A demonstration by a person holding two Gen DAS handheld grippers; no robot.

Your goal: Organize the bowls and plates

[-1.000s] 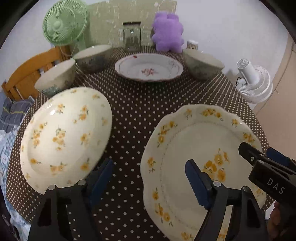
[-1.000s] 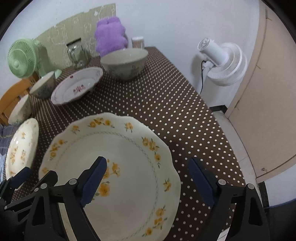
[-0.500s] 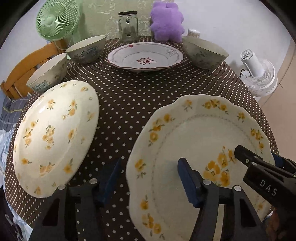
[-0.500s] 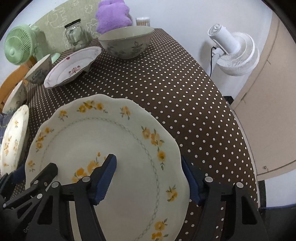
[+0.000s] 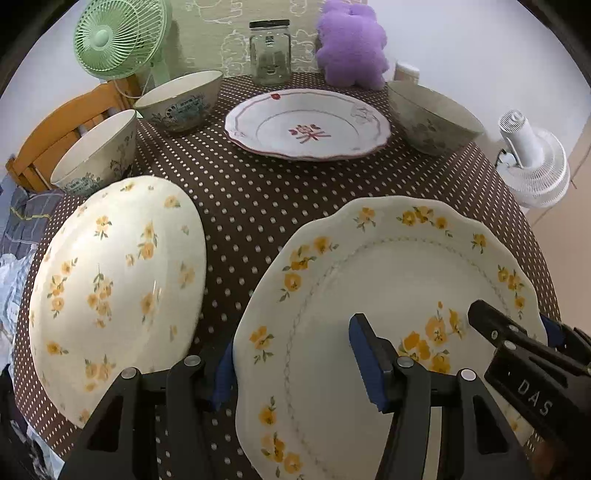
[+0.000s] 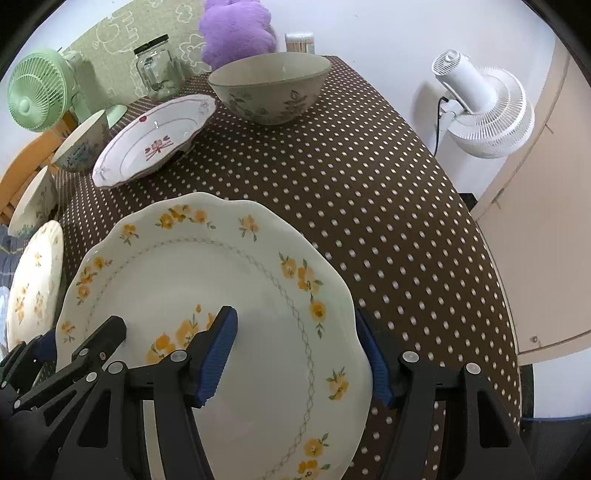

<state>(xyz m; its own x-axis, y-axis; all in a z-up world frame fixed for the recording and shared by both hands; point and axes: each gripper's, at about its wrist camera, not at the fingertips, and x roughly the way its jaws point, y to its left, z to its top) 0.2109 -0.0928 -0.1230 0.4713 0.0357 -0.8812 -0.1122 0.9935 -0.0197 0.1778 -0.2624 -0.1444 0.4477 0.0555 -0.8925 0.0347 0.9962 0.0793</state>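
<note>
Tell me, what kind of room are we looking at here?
Most likely a home dining corner: a table under a brown polka-dot cloth, set with floral plates and bowls, a wooden chair and small fans beside it.

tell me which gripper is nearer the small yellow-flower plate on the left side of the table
Left. The left gripper straddles the big scalloped plate's left rim, right beside the small plate. The right gripper straddles that big plate's far right rim.

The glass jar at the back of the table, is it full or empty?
Empty, apparently: the lidded glass jar is see-through, with only the wall behind visible through it.
</note>
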